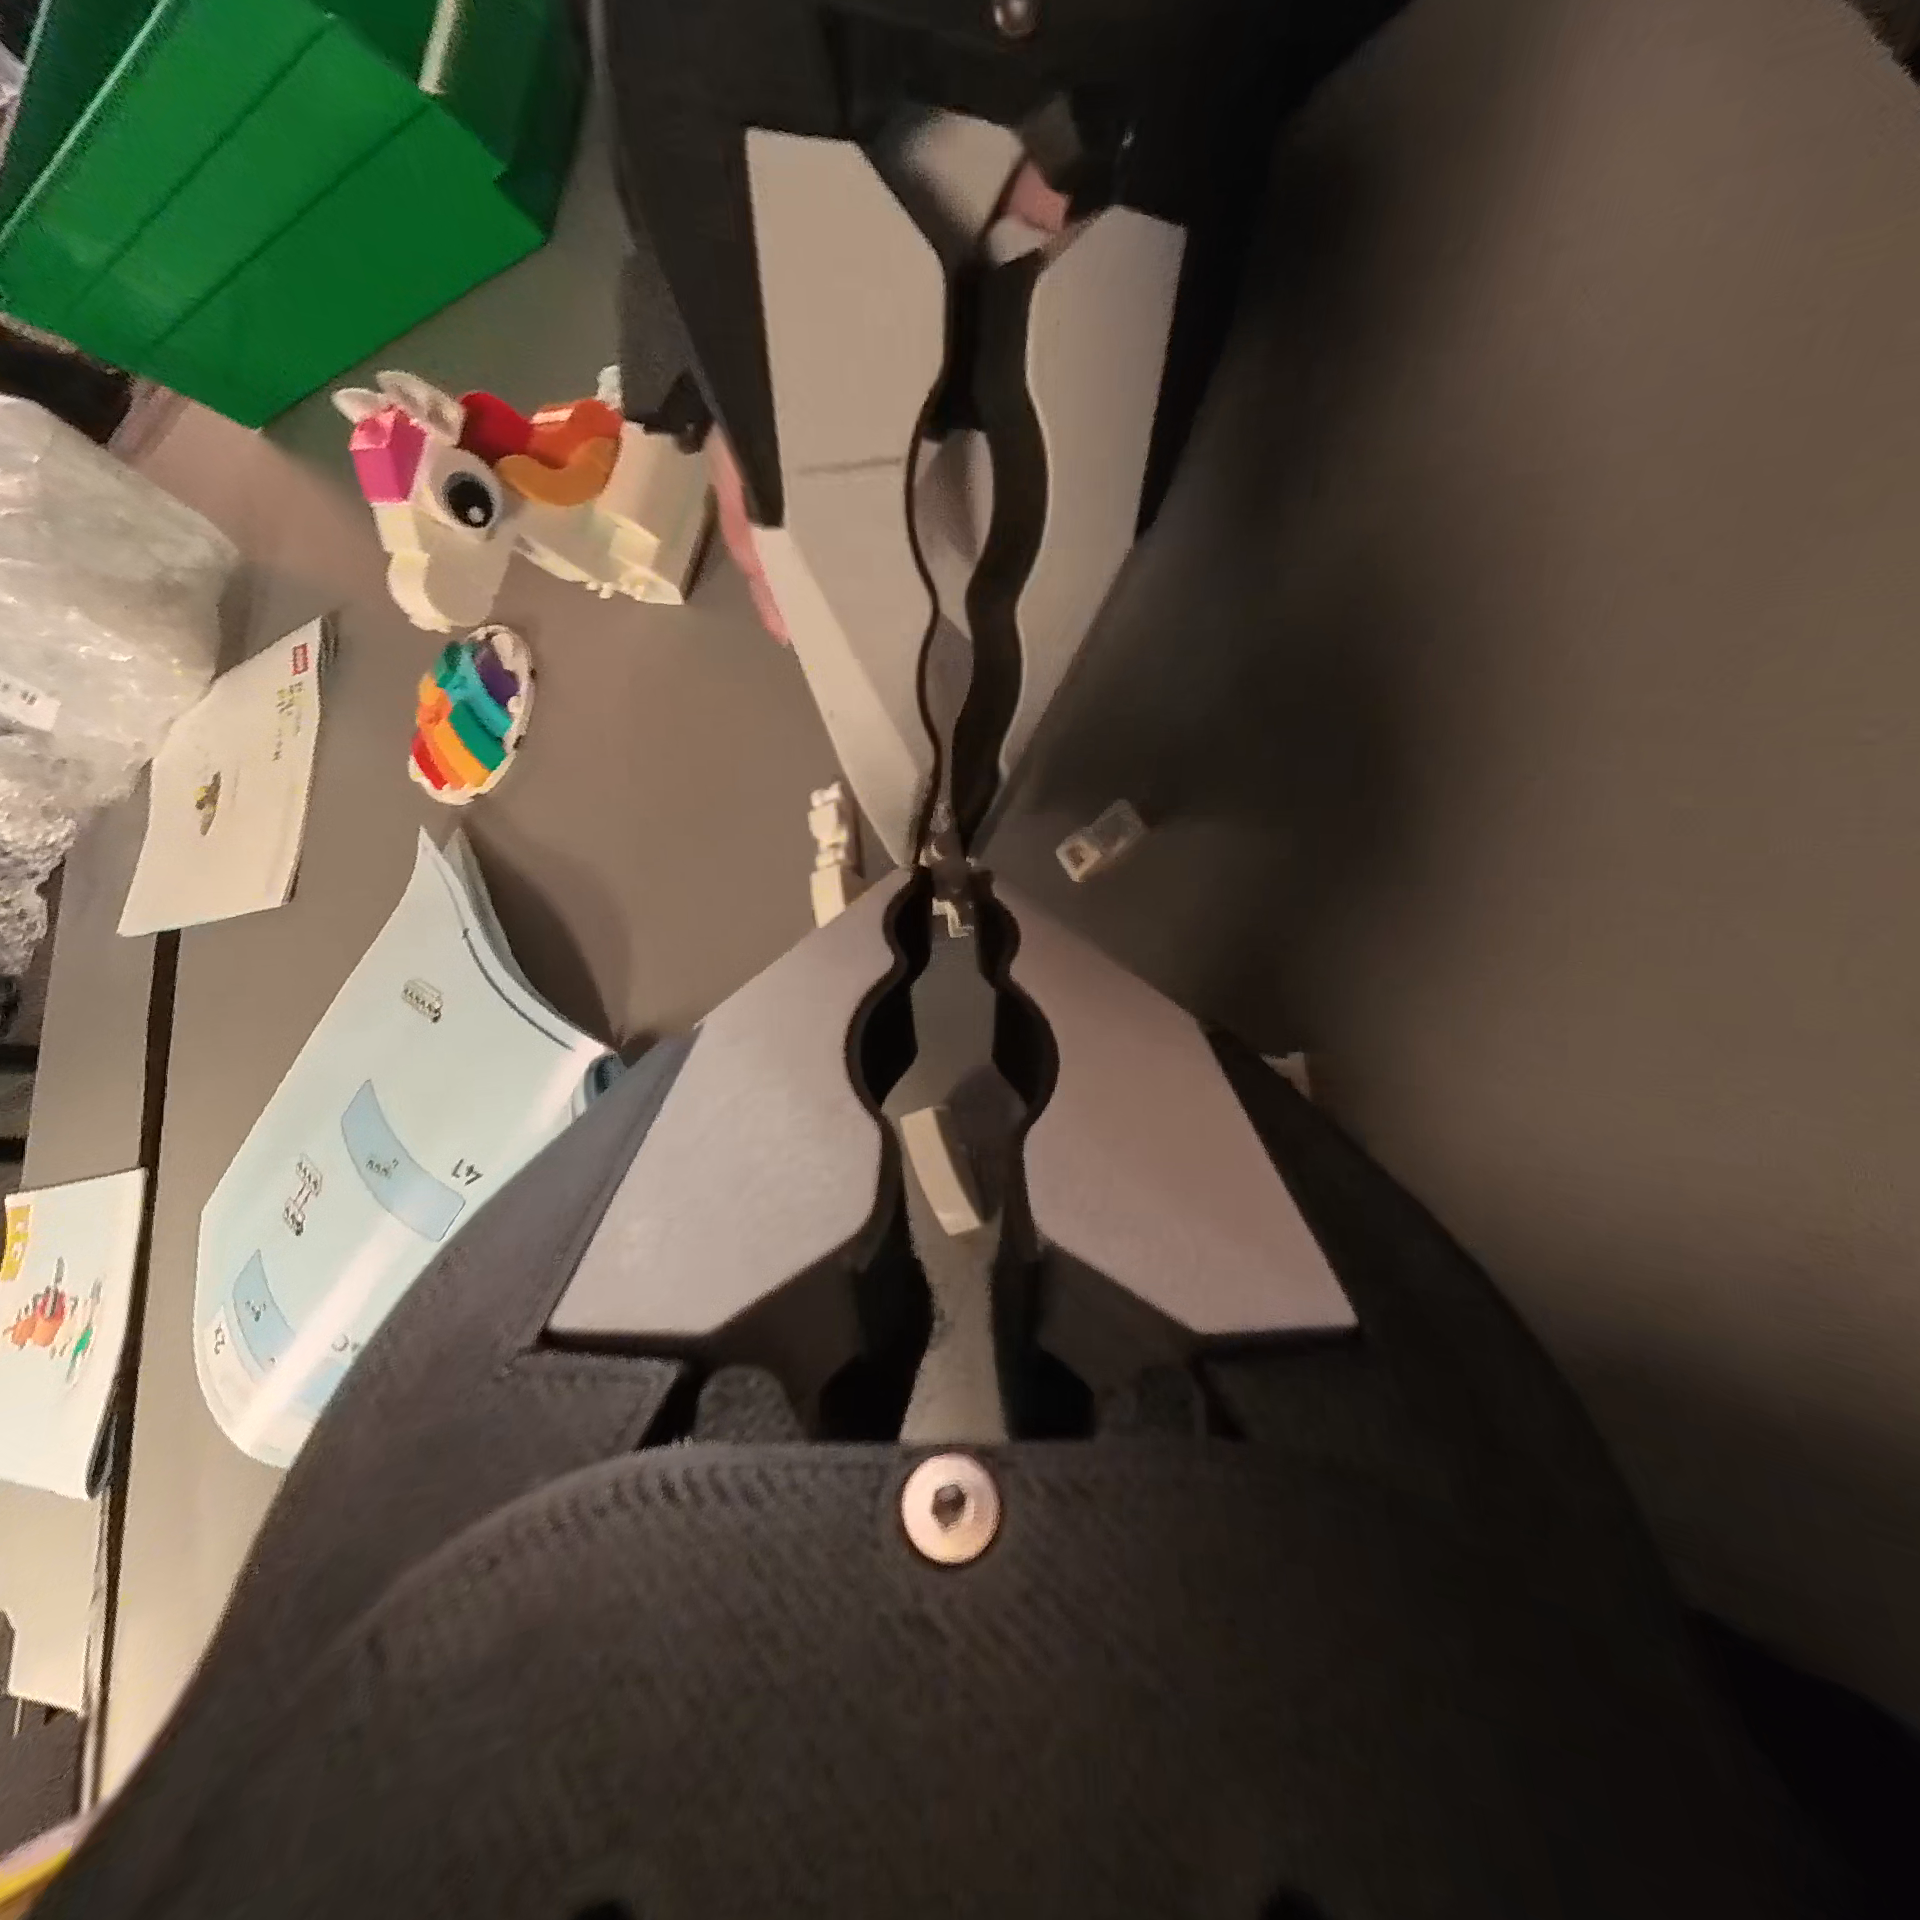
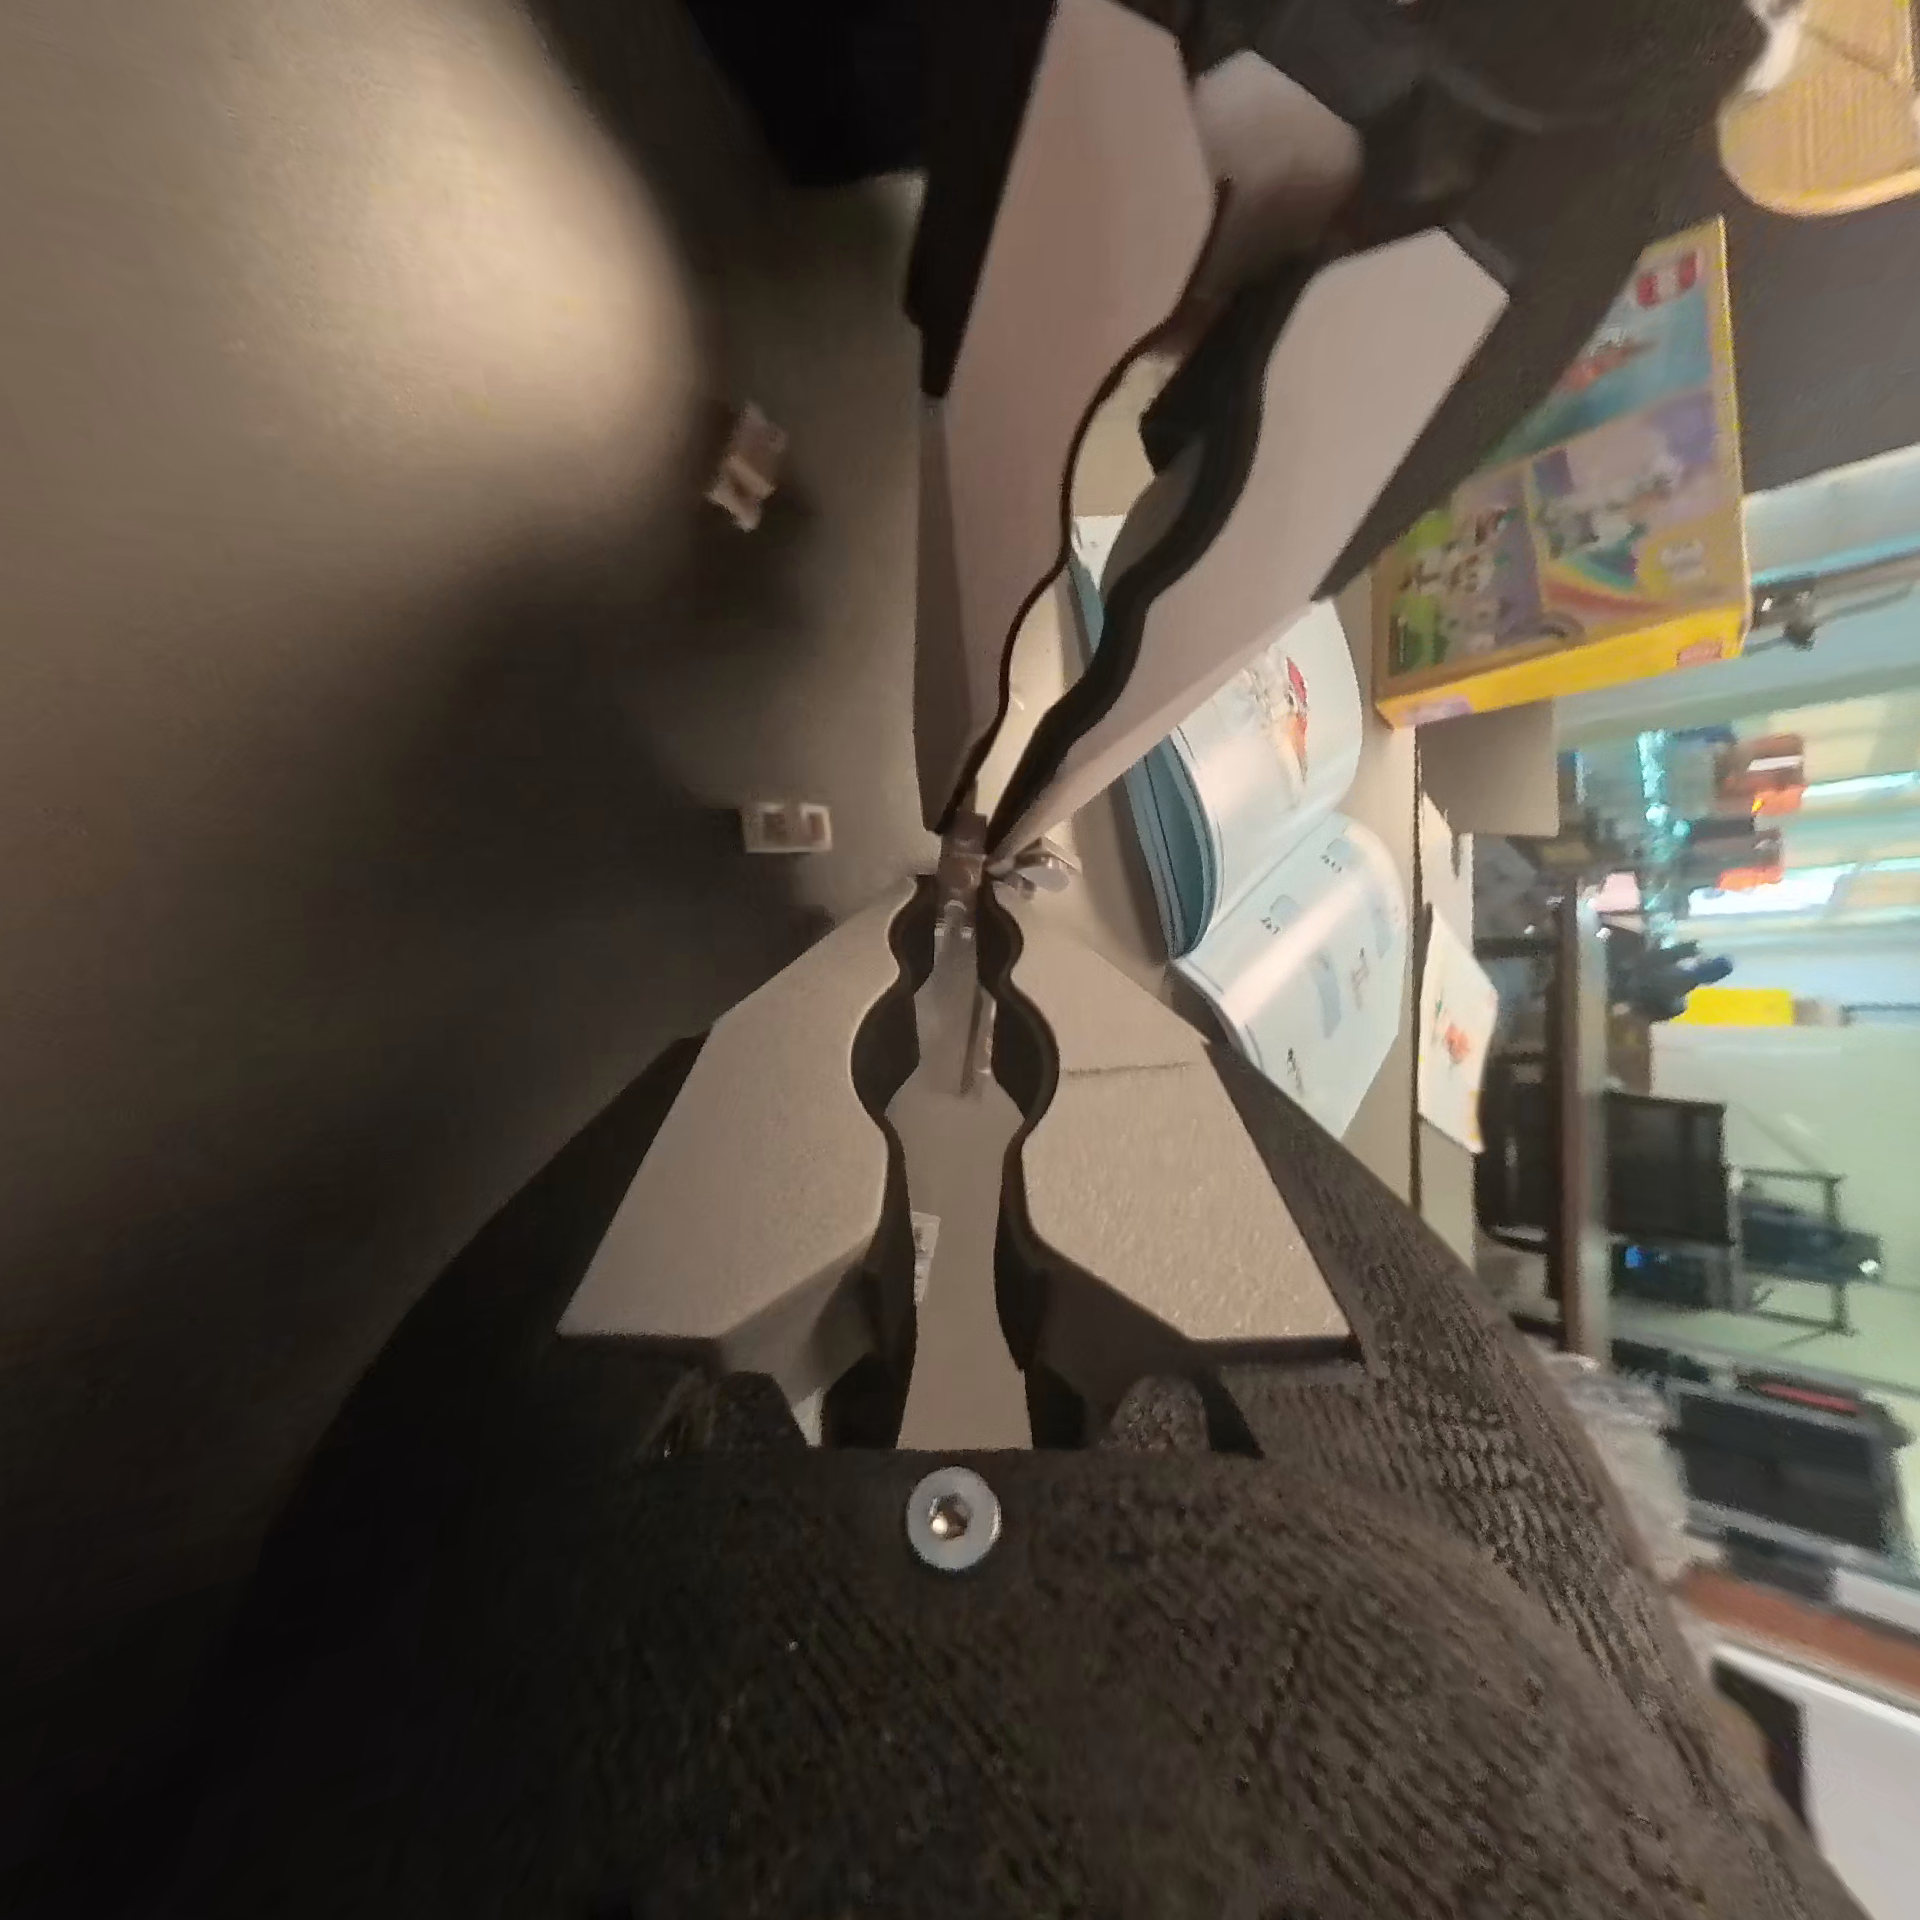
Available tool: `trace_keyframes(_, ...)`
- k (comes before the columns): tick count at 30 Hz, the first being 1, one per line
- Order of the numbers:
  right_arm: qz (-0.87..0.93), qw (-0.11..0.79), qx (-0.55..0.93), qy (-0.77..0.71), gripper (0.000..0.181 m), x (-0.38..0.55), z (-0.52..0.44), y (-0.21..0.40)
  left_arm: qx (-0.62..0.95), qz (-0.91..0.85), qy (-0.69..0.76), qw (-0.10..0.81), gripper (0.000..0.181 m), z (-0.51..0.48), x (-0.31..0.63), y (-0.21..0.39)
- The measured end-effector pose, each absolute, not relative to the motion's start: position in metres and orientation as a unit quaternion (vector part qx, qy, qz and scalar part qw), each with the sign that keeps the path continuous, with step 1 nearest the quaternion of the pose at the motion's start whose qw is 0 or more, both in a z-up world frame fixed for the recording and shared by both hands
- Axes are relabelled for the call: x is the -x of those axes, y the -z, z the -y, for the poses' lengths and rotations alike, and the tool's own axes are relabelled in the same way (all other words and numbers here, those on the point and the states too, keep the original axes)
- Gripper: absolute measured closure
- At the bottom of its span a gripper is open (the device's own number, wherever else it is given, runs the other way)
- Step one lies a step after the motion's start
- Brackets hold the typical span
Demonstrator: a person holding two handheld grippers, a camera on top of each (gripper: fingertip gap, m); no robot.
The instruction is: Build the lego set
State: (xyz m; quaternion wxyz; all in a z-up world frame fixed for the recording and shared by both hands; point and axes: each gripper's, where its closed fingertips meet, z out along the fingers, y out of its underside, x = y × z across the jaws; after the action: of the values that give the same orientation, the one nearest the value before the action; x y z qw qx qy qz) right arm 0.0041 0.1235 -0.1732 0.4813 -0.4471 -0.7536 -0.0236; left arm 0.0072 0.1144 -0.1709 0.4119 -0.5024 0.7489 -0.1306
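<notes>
While both grippers meet tip to tip, left gripper (image 1: 948,914) and right gripper (image 2: 961,894) each pinch nearly shut on the tiny grey-white lego piece (image 1: 943,873) between fingertips; light, rigid, slippery, so grip its flat sides.

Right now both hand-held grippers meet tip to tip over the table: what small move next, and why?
Probably press the two together gently: the left hand-held gripper and the right hand-held gripper each pinch a small grey piece, already touching at the tips.
</notes>
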Motion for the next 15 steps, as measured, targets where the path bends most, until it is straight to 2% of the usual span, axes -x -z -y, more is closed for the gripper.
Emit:
trace_keyframes(4,0.768,0.484,0.417,0.043,0.176,-0.002,-0.120,0.175,0.486,-0.764,0.124,0.406,0.174,-0.110,-0.005,0.174)
trace_keyframes(10,0.715,0.489,0.499,-0.038,0.175,-0.003,-0.128,0.167,0.515,-0.717,0.160,0.442,0.166,-0.119,-0.008,0.159)
trace_keyframes(15,0.706,0.489,0.509,-0.053,0.175,-0.006,-0.131,0.166,0.502,-0.713,0.164,0.461,0.181,-0.119,-0.005,0.150)
